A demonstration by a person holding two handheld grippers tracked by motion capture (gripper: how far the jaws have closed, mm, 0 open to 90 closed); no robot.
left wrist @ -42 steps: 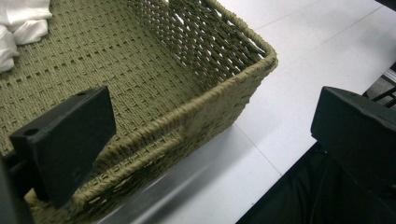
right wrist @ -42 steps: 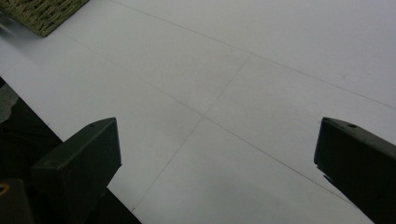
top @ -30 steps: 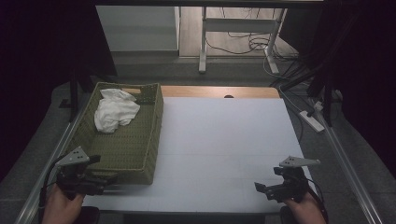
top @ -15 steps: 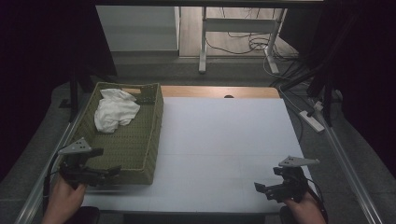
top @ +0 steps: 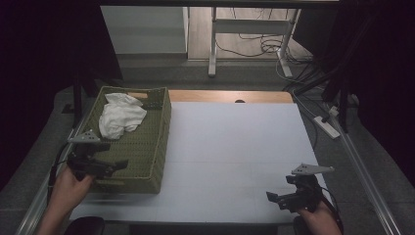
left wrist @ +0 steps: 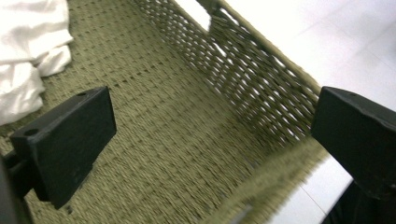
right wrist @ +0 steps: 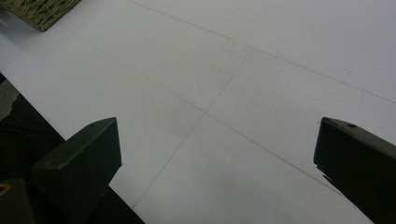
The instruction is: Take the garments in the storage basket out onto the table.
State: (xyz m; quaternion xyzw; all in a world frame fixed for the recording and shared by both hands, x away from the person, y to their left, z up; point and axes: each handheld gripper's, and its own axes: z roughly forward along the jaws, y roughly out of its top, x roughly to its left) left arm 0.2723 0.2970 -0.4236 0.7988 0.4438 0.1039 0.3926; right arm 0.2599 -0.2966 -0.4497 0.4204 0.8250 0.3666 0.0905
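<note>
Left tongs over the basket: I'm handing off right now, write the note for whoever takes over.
Left tongs: open, empty, above the near end of the green woven rectangular basket, pointing in over its floor.
Right tongs: open, empty, low over the white table at its near right corner.
Crumpled white cloth: lying in the basket's far end, untouched by either tongs.
Done: nothing gripped yet.
Left: probably reach the left tongs farther in to the cloth and close on it; the right tongs look free to help.
</note>
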